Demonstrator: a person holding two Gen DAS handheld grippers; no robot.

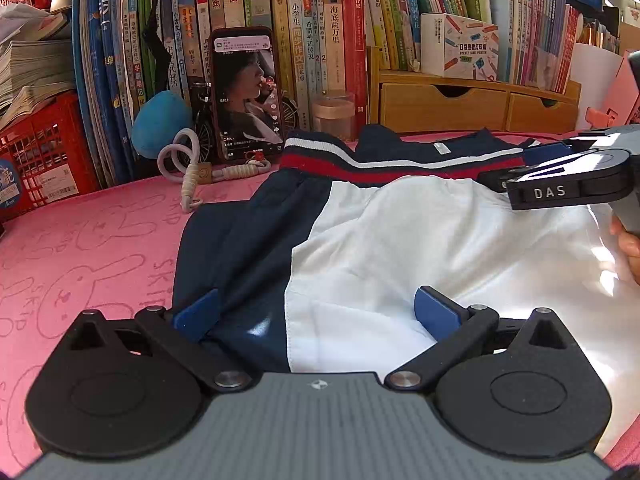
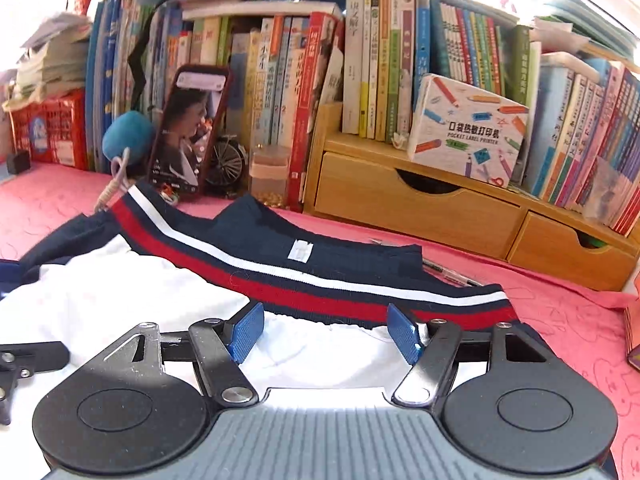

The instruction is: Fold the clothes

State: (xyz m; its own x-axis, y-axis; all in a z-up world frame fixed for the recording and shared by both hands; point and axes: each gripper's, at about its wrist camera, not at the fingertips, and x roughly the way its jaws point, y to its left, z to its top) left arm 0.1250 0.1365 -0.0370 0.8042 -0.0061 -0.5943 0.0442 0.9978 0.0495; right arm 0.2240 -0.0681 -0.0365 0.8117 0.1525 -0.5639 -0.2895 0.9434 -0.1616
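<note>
A navy-and-white fabric garment with a red, white and navy striped waistband (image 1: 400,236) lies spread on the pink rabbit-patterned surface (image 1: 92,240), its waistband on the side toward the row of upright books (image 1: 312,32) at the back and its white panel on the near side.

The left tool (image 1: 316,314) sits low over the garment's near edge, released, its blue pads (image 1: 436,312) wide apart; one pad lies on the navy panel and the other on the white panel, and neither presses the cloth.

The right tool (image 2: 326,330) is also released, its ribbed blue pads standing apart just in front of the striped waistband, over white cloth, with nothing pinched between them. In the left wrist view it comes in from the right edge above the garment's far right corner, with a person's fingers (image 1: 628,248) on its handle.

Behind the garment, leaning on the books, stands a dark-cased smartphone with a lit screen (image 1: 245,94). A white cord loop (image 1: 180,160) lies beside the garment's far left corner. A light wooden two-drawer organiser (image 2: 460,208) sits beyond the waistband, carrying a white label-printer box (image 2: 468,132).
</note>
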